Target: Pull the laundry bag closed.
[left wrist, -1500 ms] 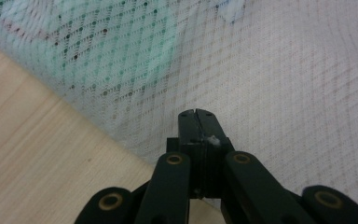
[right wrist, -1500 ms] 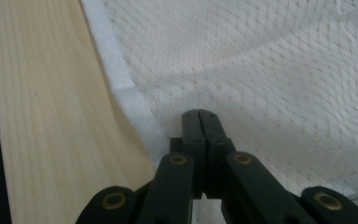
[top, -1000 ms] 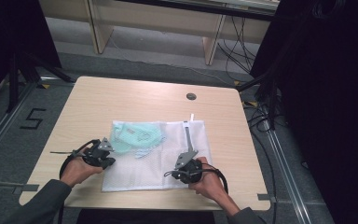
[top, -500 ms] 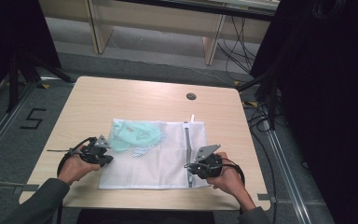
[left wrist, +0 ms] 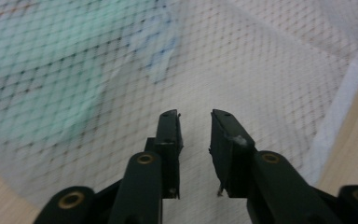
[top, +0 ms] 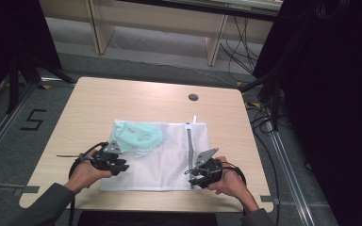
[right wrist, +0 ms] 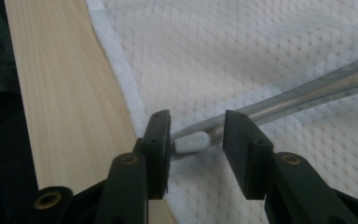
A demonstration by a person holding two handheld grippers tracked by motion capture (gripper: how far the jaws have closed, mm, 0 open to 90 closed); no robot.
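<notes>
Right gripper view shows my right gripper (right wrist: 196, 128) parted around the zip pull (right wrist: 192, 142) at the mesh bag's (top: 169, 155) near edge, left gripper (left wrist: 195, 122) parted too, so closing off-centre could miss it.

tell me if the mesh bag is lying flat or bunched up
Flat. The white mesh bag lies spread on the table, edges straight, with a green garment showing through its far left part.

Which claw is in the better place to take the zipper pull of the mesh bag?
The right claw, probably. Its open jaws already stand on either side of the white zipper pull at the near edge of the mesh bag. The left claw, also open, hovers over plain mesh near the green cloth.
</notes>
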